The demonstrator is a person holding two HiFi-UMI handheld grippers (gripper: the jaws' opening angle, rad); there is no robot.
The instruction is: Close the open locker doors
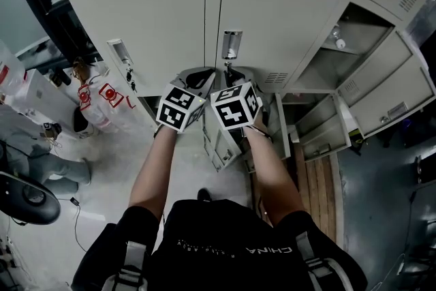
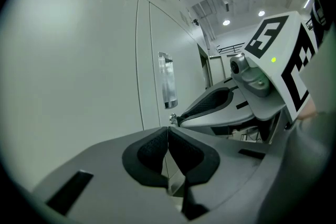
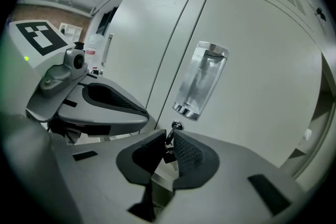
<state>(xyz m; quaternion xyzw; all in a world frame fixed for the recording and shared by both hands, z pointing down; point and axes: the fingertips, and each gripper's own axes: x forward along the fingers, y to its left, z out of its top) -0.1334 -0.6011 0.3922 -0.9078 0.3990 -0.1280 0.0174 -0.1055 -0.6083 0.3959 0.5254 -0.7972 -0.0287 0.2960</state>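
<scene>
**First:** While the right gripper [image 3: 169,136] pinches the small key [image 3: 169,149] in the lock just under the chrome handle [image 3: 202,78] of a shut locker door [image 3: 257,60], what could go wrong?

**Second:** The pads seem to hold only the key's head. I think a hard twist could let it slip or bend.

**First:** And the left gripper [image 2: 168,131]?

**Second:** Clenched on nothing, jaws pressed together, hovering beside its partner.

**First:** Where are the open locker doors [image 1: 398,95]?

**Second:** Toward the right edge of the locker bank, hanging ajar. Another low door [image 1: 221,143] seems to stand open just below the grippers. A sideways step might knock it.
</scene>
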